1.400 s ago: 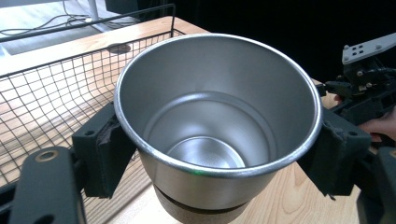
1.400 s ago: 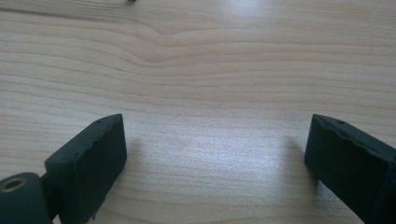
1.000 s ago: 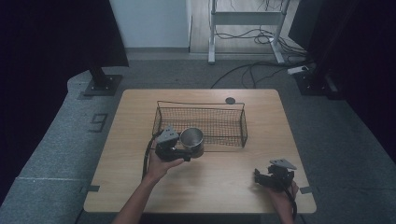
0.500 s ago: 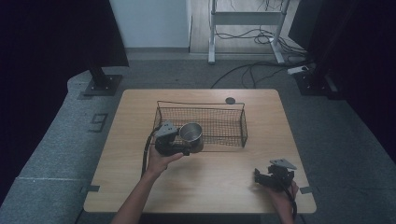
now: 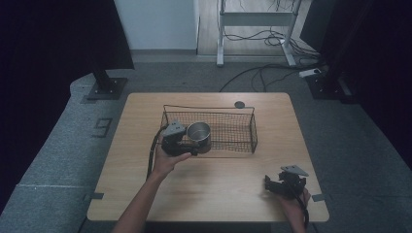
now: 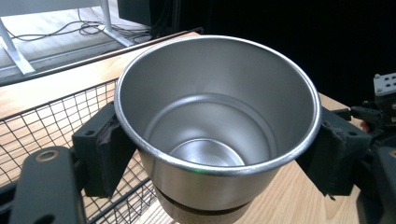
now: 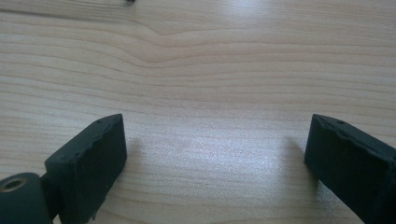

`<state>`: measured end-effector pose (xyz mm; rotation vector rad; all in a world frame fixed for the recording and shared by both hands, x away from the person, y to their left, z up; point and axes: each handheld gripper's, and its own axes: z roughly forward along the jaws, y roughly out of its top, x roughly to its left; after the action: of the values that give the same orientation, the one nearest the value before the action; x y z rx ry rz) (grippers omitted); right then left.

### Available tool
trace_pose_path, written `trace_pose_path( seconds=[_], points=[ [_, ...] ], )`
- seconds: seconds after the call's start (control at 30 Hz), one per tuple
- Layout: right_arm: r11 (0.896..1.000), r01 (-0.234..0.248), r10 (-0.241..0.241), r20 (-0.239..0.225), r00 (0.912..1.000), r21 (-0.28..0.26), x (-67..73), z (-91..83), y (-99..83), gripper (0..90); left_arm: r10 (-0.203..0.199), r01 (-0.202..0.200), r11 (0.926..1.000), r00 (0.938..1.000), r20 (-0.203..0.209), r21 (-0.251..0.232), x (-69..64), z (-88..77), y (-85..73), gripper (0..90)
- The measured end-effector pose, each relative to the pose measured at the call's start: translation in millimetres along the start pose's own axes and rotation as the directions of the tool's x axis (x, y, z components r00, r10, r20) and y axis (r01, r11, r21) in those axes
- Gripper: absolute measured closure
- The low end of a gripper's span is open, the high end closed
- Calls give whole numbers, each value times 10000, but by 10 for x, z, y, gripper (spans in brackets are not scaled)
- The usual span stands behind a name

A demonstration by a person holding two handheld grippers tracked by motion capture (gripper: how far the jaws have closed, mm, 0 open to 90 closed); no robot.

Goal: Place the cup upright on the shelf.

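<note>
The left gripper (image 5: 187, 142) clamps a steel cup (image 6: 217, 126) across its smooth, rigid, likely slippery walls below the rim; the right gripper (image 7: 215, 154) rests wide open.

Cup (image 6: 219, 126) base cut off by lower edge; small dark disc (image 5: 239, 104) on table too small to identify

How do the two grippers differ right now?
The left gripper is clamped on a steel cup; the right gripper stands open with nothing between its jaws. The left is raised at the wire basket; the right sits low over the table. Both have black jaws.
</note>
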<state>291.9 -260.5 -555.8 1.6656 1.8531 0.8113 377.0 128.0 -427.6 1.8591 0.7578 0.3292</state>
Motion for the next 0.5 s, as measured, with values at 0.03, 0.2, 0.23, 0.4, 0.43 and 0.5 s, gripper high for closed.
trace_pose_path(
  seconds=[0.03,0.2,0.23,0.4,0.43,0.5],
  points=[
    [10000,2,-2,-1,10000,-2,0,0,0,54,-21,21,10000,10000,-30,12,17,5,2,191],
    [10000,-2,2,-1,10000,-1,0,0,0,54,-56,58,9999,9998,-195,87,77,16,17,191],
    [10000,0,0,-1,10000,1,0,0,0,54,-48,50,9999,9998,-212,89,85,16,21,191],
    [10000,10,-10,-1,10000,-5,-1,0,-1,54,-99,101,9999,9995,-291,45,124,23,41,191],
    [10000,-1,1,-1,10000,0,0,0,0,54,-116,118,9999,9994,-316,50,133,28,43,191],
    [10000,-3,3,-1,10000,0,0,0,0,54,-126,128,9999,9994,-336,55,149,40,48,191]
  ],
)
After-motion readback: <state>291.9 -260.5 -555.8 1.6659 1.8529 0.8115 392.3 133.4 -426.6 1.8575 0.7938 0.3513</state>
